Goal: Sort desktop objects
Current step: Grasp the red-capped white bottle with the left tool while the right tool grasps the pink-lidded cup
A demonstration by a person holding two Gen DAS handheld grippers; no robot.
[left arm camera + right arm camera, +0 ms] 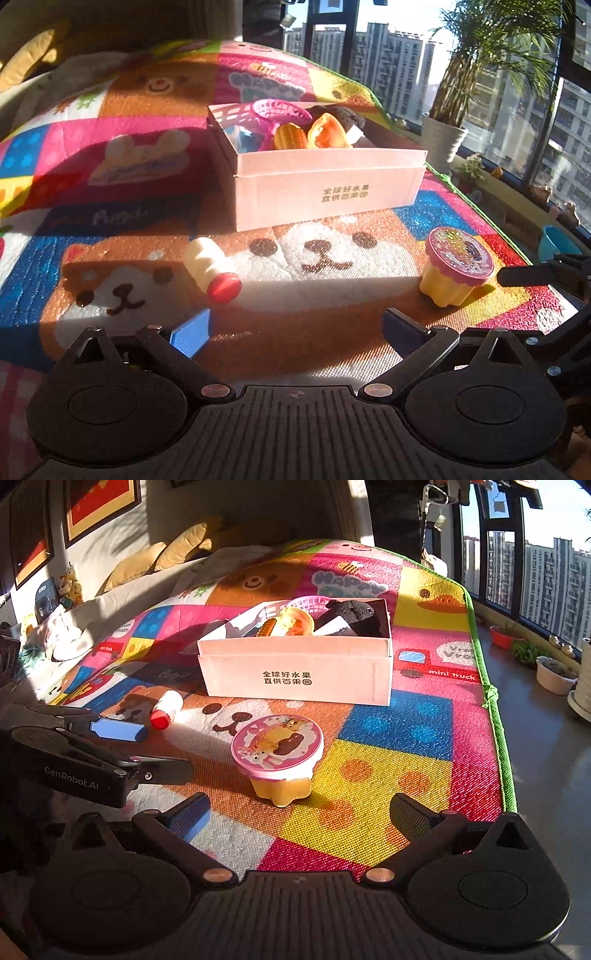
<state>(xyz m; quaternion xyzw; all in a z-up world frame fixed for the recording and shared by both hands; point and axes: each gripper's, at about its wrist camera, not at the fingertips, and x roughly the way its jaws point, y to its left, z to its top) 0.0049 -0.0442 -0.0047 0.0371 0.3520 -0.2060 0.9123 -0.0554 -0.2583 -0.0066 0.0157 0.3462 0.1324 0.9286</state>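
Pudding cup [277,754] stands upright on mat [399,720], just ahead of right gripper [297,812], jaws wide w/ nothing between, lined up to take it. Bottle [211,269] lies on its side before left gripper [297,330], also wide, empty. Box [295,672] behind holds sorted toys.

The left gripper [297,325] hangs over the cartoon play mat [110,122], jaws spread wide with nothing between them. A toy milk bottle [210,269] lies on its side ahead, a yellow pudding cup [456,269] stands nearer the mat's right edge, and beyond them sits a toy-filled pink cardboard box [325,184].
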